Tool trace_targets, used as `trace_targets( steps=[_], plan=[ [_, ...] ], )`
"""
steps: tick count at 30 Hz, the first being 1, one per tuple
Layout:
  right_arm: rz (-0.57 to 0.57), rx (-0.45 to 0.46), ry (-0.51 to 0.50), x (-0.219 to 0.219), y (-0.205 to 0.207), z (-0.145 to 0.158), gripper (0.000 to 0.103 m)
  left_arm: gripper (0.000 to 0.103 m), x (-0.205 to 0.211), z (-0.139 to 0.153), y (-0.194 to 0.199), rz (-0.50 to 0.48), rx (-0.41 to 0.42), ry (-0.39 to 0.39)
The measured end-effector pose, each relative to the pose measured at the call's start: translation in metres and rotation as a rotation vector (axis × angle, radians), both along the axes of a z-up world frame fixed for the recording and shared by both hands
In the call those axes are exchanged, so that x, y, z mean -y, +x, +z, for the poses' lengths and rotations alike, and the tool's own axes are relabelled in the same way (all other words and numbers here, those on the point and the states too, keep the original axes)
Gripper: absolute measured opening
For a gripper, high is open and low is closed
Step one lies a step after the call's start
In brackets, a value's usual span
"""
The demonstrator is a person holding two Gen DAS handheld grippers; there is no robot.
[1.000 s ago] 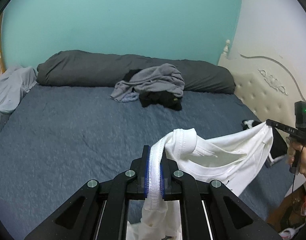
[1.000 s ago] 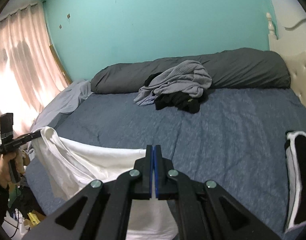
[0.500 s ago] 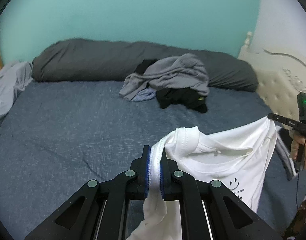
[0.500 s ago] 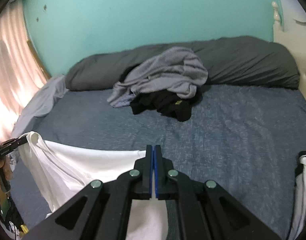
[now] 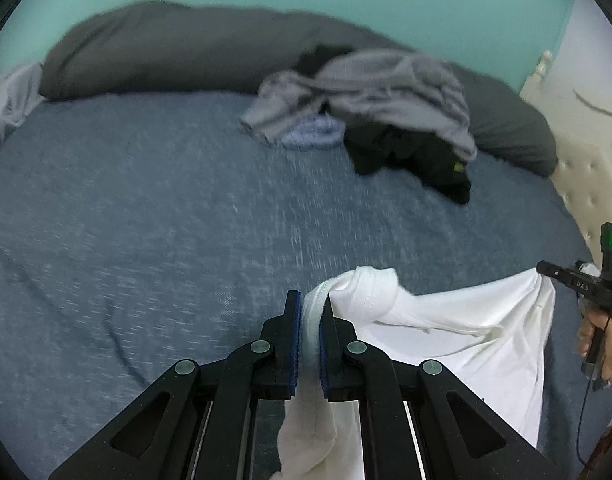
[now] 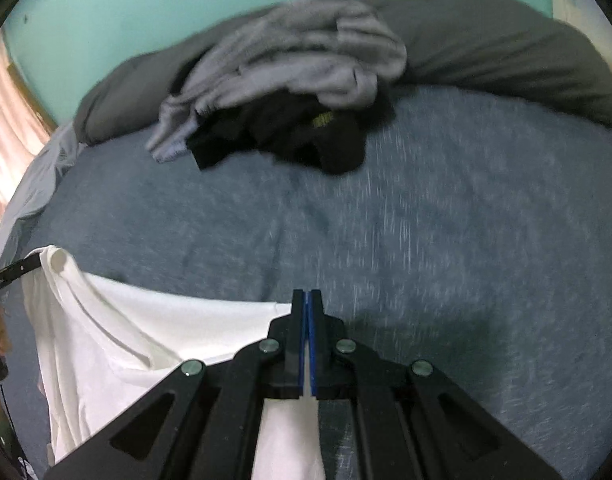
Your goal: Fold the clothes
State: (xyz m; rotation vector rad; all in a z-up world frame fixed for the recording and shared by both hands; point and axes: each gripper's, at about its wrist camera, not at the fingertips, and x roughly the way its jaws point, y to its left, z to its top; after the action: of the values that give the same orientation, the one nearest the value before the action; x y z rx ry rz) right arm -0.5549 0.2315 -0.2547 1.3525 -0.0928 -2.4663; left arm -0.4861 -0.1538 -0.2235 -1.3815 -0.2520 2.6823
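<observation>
2 grippers hold 1 white T-shirt (image 5: 457,336) stretched above the blue bedsheet (image 5: 146,240), likely so it can be laid flat. Left gripper (image 5: 311,320) clamped on bunched hem; right gripper (image 6: 307,312) pinched tight on the opposite edge. Ahead, bare sheet offers room; clothes pile (image 6: 290,92) lies well apart by the pillow.

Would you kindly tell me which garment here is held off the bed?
The white T-shirt, stretched between both claws; the grey top and black garment lie heaped by the pillow.
</observation>
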Motion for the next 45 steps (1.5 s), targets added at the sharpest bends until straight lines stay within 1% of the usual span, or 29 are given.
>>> trace_targets(
  steps=[2, 3, 4, 5, 6, 7, 8, 9, 10, 12, 15, 18, 20, 24, 27, 29, 31, 32, 33, 35, 36, 39, 40, 41, 45],
  plan=[
    [0.006, 0.031, -0.012, 0.003, 0.001, -0.015, 0.002, 0.009, -0.006, -0.02, -0.005, -0.003, 0.037, 0.008],
    [-0.004, 0.045, -0.003, 0.003, 0.002, -0.019, 0.003, 0.012, -0.008, -0.026, -0.006, -0.004, 0.042, 0.02],
    [-0.017, 0.053, 0.013, 0.003, 0.004, -0.022, 0.007, 0.014, -0.011, -0.032, -0.005, -0.01, 0.05, 0.023],
    [-0.028, 0.052, 0.02, 0.002, 0.008, -0.023, 0.012, 0.018, -0.012, -0.032, -0.002, -0.013, 0.049, 0.02],
    [-0.037, 0.041, 0.018, 0.001, 0.015, -0.02, 0.03, 0.023, -0.012, -0.032, 0.002, -0.015, 0.047, 0.017],
    [-0.047, 0.031, 0.016, -0.001, 0.021, -0.018, 0.039, 0.025, -0.013, -0.033, 0.005, -0.017, 0.046, 0.015],
    [-0.056, 0.021, 0.004, -0.004, 0.029, -0.014, 0.05, 0.029, -0.01, -0.029, 0.012, -0.012, 0.036, 0.018],
    [-0.066, 0.011, -0.018, -0.009, 0.038, -0.01, 0.057, 0.033, -0.006, -0.025, 0.018, -0.003, 0.03, 0.025],
    [-0.075, 0.001, -0.041, -0.013, 0.047, -0.006, 0.057, 0.034, -0.002, -0.022, 0.025, 0.007, 0.024, 0.038],
    [-0.087, -0.005, -0.081, -0.02, 0.064, 0.001, 0.057, 0.037, 0.006, -0.015, 0.04, 0.023, 0.011, 0.044],
    [-0.033, 0.033, -0.114, -0.012, 0.096, 0.0, 0.057, 0.037, 0.017, -0.007, 0.073, 0.045, -0.015, 0.047],
    [0.007, 0.092, -0.147, -0.001, 0.131, -0.008, 0.057, 0.038, 0.017, -0.005, 0.115, 0.05, -0.05, 0.054],
    [-0.001, 0.127, -0.161, 0.003, 0.151, -0.017, 0.057, 0.039, 0.013, -0.009, 0.144, 0.051, -0.056, 0.07],
    [-0.009, 0.161, -0.196, 0.01, 0.178, -0.028, 0.057, 0.045, 0.002, -0.019, 0.199, 0.056, -0.068, 0.094],
    [-0.008, 0.178, -0.165, 0.021, 0.189, -0.033, 0.057, 0.047, -0.002, -0.03, 0.229, 0.074, -0.066, 0.119],
    [0.001, 0.186, -0.113, 0.03, 0.192, -0.038, 0.051, 0.047, -0.002, -0.039, 0.242, 0.083, -0.055, 0.136],
    [0.013, 0.18, -0.051, 0.039, 0.194, -0.043, 0.026, 0.047, -0.002, -0.05, 0.254, 0.089, -0.04, 0.155],
    [0.018, 0.174, -0.013, 0.043, 0.195, -0.045, 0.022, 0.047, -0.002, -0.055, 0.259, 0.09, -0.033, 0.165],
    [0.016, 0.165, 0.007, 0.043, 0.197, -0.045, 0.014, 0.047, -0.003, -0.058, 0.262, 0.085, -0.03, 0.164],
    [-0.002, 0.142, 0.01, 0.038, 0.2, -0.044, 0.006, 0.047, -0.006, -0.061, 0.268, 0.075, -0.039, 0.145],
    [-0.014, 0.128, 0.013, 0.035, 0.201, -0.041, 0.004, 0.047, -0.007, -0.063, 0.27, 0.07, -0.043, 0.136],
    [-0.065, 0.075, 0.01, 0.014, 0.203, -0.026, 0.003, 0.047, -0.006, -0.065, 0.272, 0.053, -0.048, 0.16],
    [-0.087, 0.06, 0.011, 0.003, 0.203, -0.021, 0.002, 0.047, -0.006, -0.066, 0.273, 0.045, -0.049, 0.157],
    [-0.107, 0.048, 0.01, -0.005, 0.202, -0.016, 0.002, 0.047, -0.008, -0.066, 0.273, 0.041, -0.051, 0.152],
    [-0.173, 0.025, 0.022, -0.036, 0.203, -0.004, 0.002, 0.047, -0.007, -0.067, 0.275, 0.034, -0.064, 0.181]
  ],
)
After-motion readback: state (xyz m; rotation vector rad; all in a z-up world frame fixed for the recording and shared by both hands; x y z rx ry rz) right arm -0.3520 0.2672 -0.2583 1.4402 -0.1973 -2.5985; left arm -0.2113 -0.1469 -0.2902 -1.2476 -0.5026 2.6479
